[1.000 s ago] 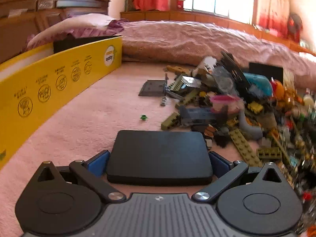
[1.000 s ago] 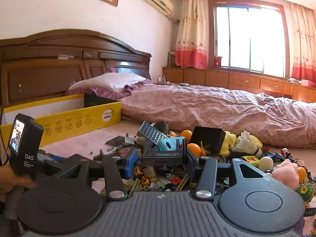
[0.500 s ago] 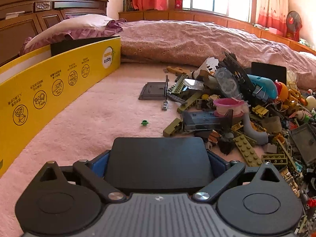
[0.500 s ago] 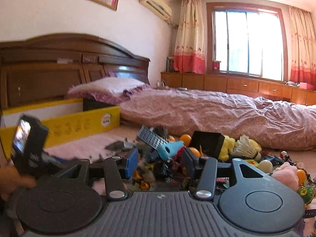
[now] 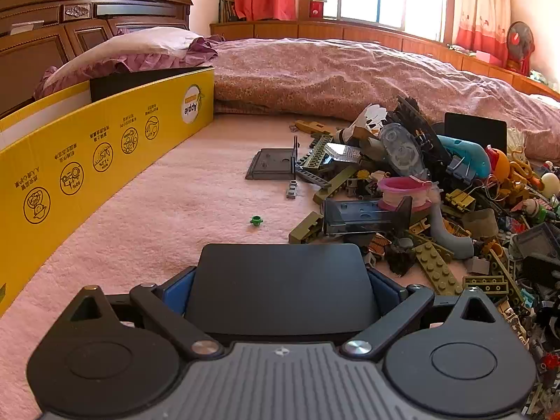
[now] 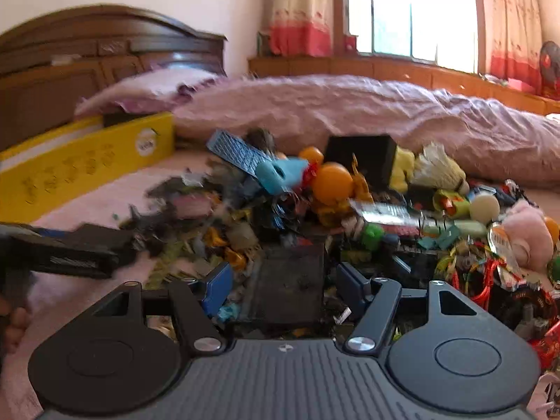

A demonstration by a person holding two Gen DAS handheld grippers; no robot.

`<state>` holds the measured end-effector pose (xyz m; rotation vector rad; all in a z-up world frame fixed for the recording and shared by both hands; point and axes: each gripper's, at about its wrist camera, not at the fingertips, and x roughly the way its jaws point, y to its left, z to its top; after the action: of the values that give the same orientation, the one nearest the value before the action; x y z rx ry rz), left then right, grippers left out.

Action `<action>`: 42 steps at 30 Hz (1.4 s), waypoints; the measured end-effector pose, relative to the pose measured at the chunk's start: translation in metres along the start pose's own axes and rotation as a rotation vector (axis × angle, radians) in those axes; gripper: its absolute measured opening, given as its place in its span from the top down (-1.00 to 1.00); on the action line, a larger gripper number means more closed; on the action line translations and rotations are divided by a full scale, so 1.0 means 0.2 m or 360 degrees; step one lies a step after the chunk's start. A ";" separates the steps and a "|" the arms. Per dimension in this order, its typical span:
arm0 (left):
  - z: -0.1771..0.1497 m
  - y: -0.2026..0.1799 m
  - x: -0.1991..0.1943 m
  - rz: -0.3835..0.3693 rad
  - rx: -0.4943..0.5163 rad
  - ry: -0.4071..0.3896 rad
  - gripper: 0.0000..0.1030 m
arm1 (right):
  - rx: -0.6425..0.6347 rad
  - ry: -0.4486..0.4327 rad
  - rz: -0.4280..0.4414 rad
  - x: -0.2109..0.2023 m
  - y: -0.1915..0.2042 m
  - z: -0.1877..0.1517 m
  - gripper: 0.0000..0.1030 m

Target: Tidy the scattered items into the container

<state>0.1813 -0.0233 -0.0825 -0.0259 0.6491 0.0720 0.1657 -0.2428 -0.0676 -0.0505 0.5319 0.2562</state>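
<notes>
My left gripper [image 5: 280, 280] is shut on a flat black box [image 5: 280, 287], held low over the pink blanket beside the yellow cardboard box [image 5: 105, 147]. A heap of toy bricks and small items [image 5: 402, 196] lies to its right. My right gripper [image 6: 280, 280] is open and empty, low over the same heap [image 6: 350, 210], with a dark grey plate [image 6: 290, 283] lying between its fingers. The left gripper also shows in the right wrist view [image 6: 77, 252] at the left. The right wrist view is blurred.
A small green piece [image 5: 256, 220] and a grey brick [image 5: 292, 189] lie loose on the blanket. A bed with a purple quilt [image 5: 350, 77] runs behind. An orange ball [image 6: 330, 182], a shuttlecock [image 6: 441, 171] and a pink plush [image 6: 525, 231] lie in the heap.
My right gripper let go of the dark part it held, opened, and dropped low over the heap. My left gripper rose and tilted slightly, the black box still in it.
</notes>
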 end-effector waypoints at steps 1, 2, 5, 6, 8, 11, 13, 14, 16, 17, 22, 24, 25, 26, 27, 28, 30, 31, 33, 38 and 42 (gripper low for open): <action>0.00 0.00 0.00 0.0002 0.0002 0.0001 -0.92 | 0.0022 0.0033 -0.0011 0.02 -0.01 -0.01 -0.10; 0.00 0.00 0.00 0.0004 0.0004 0.0002 -0.92 | 0.0053 0.0038 0.0014 0.02 -0.03 -0.01 0.02; 0.00 0.00 0.00 0.0005 0.0005 0.0003 -0.92 | 0.0113 -0.0036 0.0029 -0.02 -0.06 -0.02 0.03; 0.00 0.00 0.00 0.0005 0.0005 0.0003 -0.92 | 0.0144 -0.0068 0.0039 -0.04 -0.08 -0.02 0.03; 0.00 0.00 0.00 0.0006 0.0006 0.0003 -0.92 | 0.0206 -0.0094 0.0062 -0.06 -0.11 -0.01 0.04; 0.00 0.00 0.01 0.0015 0.0012 0.0007 -0.92 | 0.0236 -0.0136 0.0085 -0.10 -0.12 0.01 0.04; 0.00 0.00 0.01 0.0014 0.0009 0.0006 -0.93 | 0.0240 -0.0147 0.0113 -0.11 -0.12 0.02 0.04; 0.00 -0.01 0.01 0.0013 0.0008 0.0006 -0.93 | 0.0232 -0.0154 0.0122 -0.12 -0.11 0.03 0.03; 0.00 -0.01 0.01 0.0013 0.0009 0.0006 -0.92 | 0.0195 -0.0181 0.0129 -0.15 -0.08 0.04 0.03; 0.00 -0.01 0.01 0.0012 0.0008 0.0005 -0.92 | 0.0176 -0.0193 0.0132 -0.16 -0.07 0.04 0.03; 0.01 0.00 0.01 0.0005 0.0001 0.0003 -0.92 | 0.0097 -0.0224 0.0178 -0.21 -0.02 0.05 0.03; 0.01 0.01 0.00 0.0007 0.0000 -0.0010 -0.92 | 0.0081 -0.0217 0.0191 -0.21 -0.01 0.05 0.03; 0.01 0.01 -0.01 0.0010 -0.0005 -0.0019 -0.92 | 0.0071 -0.0215 0.0195 -0.21 -0.01 0.04 0.03; 0.01 0.01 -0.01 0.0016 -0.0012 -0.0027 -0.92 | 0.0062 -0.0214 0.0197 -0.21 0.00 0.04 0.03; 0.01 0.02 -0.02 0.0025 -0.0023 -0.0035 -0.92 | 0.0060 -0.0216 0.0197 -0.21 0.00 0.04 0.03; 0.02 0.03 -0.03 0.0033 -0.0040 -0.0043 -0.92 | 0.0065 -0.0219 0.0198 -0.21 0.00 0.04 0.03; 0.03 0.05 -0.05 0.0050 -0.0072 -0.0065 -0.92 | 0.0075 -0.0230 0.0207 -0.22 -0.01 0.04 0.03; 0.03 0.05 -0.06 0.0059 -0.0078 -0.0074 -0.92 | 0.0075 -0.0237 0.0212 -0.23 -0.01 0.05 0.03; 0.04 0.06 -0.08 0.0072 -0.0066 -0.0097 -0.92 | 0.0074 -0.0252 0.0218 -0.24 -0.01 0.05 0.03; 0.06 0.03 -0.13 0.0101 -0.0004 -0.0163 -0.92 | 0.0044 -0.0288 0.0256 -0.27 0.00 0.06 0.03; 0.05 0.02 -0.13 0.0103 -0.0016 -0.0148 -0.92 | 0.0008 -0.0285 0.0257 -0.26 0.02 0.05 0.03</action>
<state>0.1665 -0.0196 -0.0589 -0.0110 0.5567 0.1378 0.1261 -0.2504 -0.0318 0.0203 0.3584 0.4127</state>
